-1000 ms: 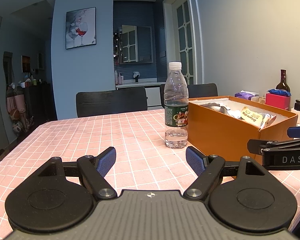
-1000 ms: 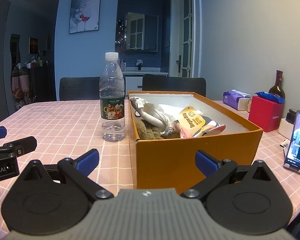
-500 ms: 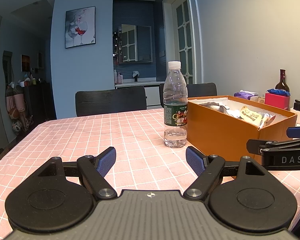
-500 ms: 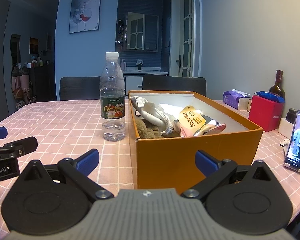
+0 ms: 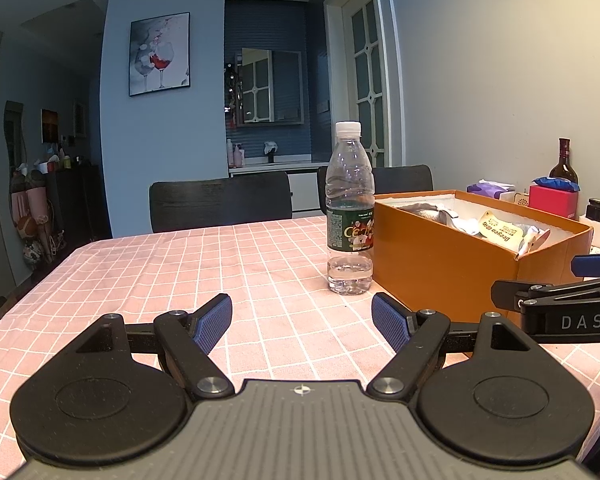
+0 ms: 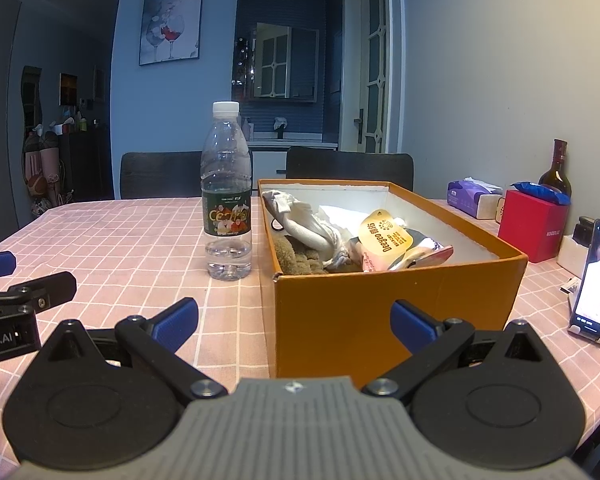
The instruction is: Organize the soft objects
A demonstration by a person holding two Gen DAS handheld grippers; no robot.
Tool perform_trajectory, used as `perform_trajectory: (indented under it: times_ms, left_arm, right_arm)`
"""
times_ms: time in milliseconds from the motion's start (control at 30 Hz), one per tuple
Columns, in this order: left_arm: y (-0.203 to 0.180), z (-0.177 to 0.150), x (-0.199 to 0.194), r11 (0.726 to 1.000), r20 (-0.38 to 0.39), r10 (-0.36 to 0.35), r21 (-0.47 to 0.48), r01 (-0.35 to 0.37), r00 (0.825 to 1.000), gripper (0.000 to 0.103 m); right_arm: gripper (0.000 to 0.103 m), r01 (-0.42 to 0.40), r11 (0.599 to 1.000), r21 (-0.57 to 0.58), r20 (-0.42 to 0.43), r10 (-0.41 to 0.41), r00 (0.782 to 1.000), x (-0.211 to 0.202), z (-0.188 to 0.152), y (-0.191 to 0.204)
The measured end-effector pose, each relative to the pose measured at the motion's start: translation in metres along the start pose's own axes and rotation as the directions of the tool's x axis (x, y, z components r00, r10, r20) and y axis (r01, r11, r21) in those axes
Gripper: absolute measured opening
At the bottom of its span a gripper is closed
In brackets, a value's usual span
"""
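Soft objects: a white cloth bundle (image 6: 308,224), a brown plush piece (image 6: 296,254) and a pink tagged packet (image 6: 392,246) lie inside the orange box (image 6: 380,312), crowded toward its near left end.
Orange box: it sits open on the pink checked tablecloth (image 6: 132,240), right of centre.
My right gripper (image 6: 294,322): I hold it just in front of the box's near wall, jaws spread wide, nothing between them.
My left gripper (image 5: 302,320): low over the cloth, left of the box, jaws wide apart and empty.
Water bottle (image 6: 227,200): upright, just beside the box's left wall.
Far right: a red box (image 6: 532,224), tissue pack (image 6: 470,196), wine bottle (image 6: 556,170) and a lit phone (image 6: 596,280) on a stand.
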State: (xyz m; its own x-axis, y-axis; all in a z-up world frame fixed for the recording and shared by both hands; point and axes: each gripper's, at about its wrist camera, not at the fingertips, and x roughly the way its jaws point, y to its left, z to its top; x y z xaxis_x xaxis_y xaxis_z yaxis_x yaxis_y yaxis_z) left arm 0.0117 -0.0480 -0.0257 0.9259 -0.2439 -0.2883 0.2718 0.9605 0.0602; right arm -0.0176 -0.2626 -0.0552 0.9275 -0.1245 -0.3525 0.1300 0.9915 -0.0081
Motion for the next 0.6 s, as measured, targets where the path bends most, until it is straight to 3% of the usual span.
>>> perform_trajectory:
  times_ms: [600]
  left_arm:
    - [-0.0007,0.0000,0.0007,1.000,0.002,-0.009,0.004,0.009,1.000,0.093]
  right_arm:
    - [0.100,-0.001,1.000,0.001,-0.001,0.001,1.000,0.0001,0.0001,-0.0004]
